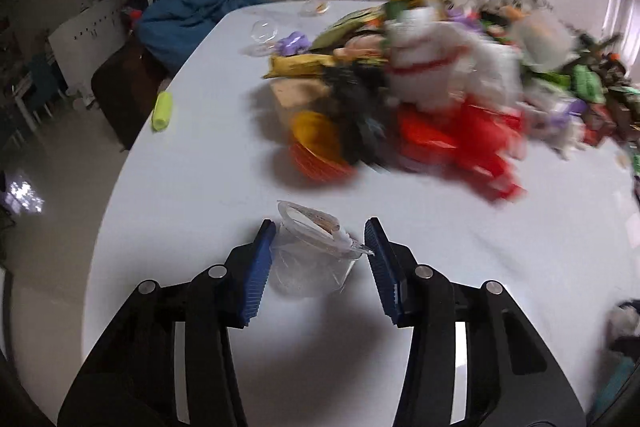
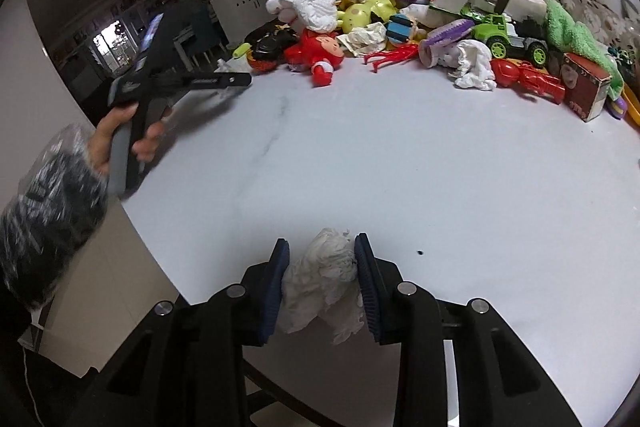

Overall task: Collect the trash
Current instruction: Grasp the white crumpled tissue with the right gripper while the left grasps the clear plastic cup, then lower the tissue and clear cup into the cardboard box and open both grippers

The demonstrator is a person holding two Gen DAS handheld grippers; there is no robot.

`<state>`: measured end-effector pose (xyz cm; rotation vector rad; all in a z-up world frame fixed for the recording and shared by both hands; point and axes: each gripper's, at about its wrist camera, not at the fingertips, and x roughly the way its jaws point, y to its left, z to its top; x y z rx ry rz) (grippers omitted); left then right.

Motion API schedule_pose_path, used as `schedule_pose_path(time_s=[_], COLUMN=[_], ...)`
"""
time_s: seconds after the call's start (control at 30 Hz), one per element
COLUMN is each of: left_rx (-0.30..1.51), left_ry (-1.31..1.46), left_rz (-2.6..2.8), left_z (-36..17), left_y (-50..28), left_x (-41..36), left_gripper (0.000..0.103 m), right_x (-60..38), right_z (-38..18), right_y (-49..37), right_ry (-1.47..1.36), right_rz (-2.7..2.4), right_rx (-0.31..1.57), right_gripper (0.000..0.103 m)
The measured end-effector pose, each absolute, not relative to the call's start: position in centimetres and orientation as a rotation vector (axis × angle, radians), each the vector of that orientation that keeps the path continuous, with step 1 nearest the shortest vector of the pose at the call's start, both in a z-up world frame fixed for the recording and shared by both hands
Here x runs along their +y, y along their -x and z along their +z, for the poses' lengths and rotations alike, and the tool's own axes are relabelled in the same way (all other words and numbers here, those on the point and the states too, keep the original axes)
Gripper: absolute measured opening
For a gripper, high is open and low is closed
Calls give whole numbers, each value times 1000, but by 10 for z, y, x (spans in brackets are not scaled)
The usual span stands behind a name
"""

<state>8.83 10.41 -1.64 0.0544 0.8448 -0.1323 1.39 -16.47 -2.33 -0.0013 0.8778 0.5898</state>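
Evidently each gripper carries trash clear of the toys [image 2: 420,27]: left gripper [image 1: 320,247] clamps a cup [image 1: 312,259]; right gripper [image 2: 322,283] pinches a tissue [image 2: 320,287]

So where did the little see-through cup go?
In the left wrist view the clear plastic cup sits between the left gripper fingers, low in the middle, on the white table in front of the toy pile.

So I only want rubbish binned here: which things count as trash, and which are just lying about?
Trash:
- clear plastic cup, between the left gripper pads
- crumpled tissue, clamped by the right gripper

Lying about:
- green toy truck
- red doll
- red box
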Motion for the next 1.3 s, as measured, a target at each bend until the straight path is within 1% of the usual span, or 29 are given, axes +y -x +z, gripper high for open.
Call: schedule_pose_path(time_s=[0.13, 0.27, 0.37, 0.5, 0.6, 0.7, 0.73, 0.8, 0.87, 0.97, 1.03, 1.07, 1.1, 1.13, 1.2, 1.23, 1.27, 1.3], left_rx=[764, 617, 560, 556, 594, 665, 695, 779, 893, 1061, 1145, 1194, 1238, 1283, 1315, 1312, 1304, 1296], left_ry=[-63, -123, -110, -99, -113, -129, -140, -157, -184, -181, -200, -226, -242, -241, -257, -280, -292, -299], left_rz=[-125, -124, -118, -140, -133, -128, -133, -150, -173, -244, -270, -251, -254, -274, -269, -260, -246, -237], left_z=[8, 37, 43, 42, 33, 15, 7, -18, -55, -111, -143, -162, -173, -184, -191, -190, -188, -187], left_y=[-12, 78, 119, 135, 148, 160, 165, 175, 179, 169, 159, 155, 153, 152, 153, 154, 154, 154], left_x=[66, 11, -12, -24, -24, -15, -12, -7, -8, -15, -22, -27, -30, -33, -36, -38, -38, -37], left_gripper=[46, 46, 46, 46, 46, 46, 46, 46, 46, 46, 57, 71, 80, 80, 82, 83, 87, 89], right_x=[-169, -176, -189, -207, -217, -219, -216, -209, -197, -186, -180, -178, -176, -174, -174, -174, -175, -175], right_z=[-9, 18, 32, 46, 46, 29, 16, -5, -39, -92, -128, -145, -155, -164, -165, -160, -154, -146], right_y=[2, 22, 33, 59, 81, 106, 118, 131, 140, 131, 116, 108, 103, 99, 96, 97, 99, 100], right_ry=[-39, -8, -6, -22, -44, -75, -68, -40, -5, -9, -10, -15, -14, -5, -9, -9, -3, 3], right_rz=[611, 560, 504, 489, 511, 560, 583, 602, 622, 631, 616, 612, 614, 597, 600, 607, 607, 613], right_rx=[835, 730, 672, 638, 658, 739, 793, 866, 959, 1076, 1163, 1211, 1244, 1274, 1274, 1256, 1237, 1215], right_gripper=[34, 34, 34, 34, 34, 34, 34, 34, 34, 35, 38, 46, 52, 55, 56, 60, 64, 66])
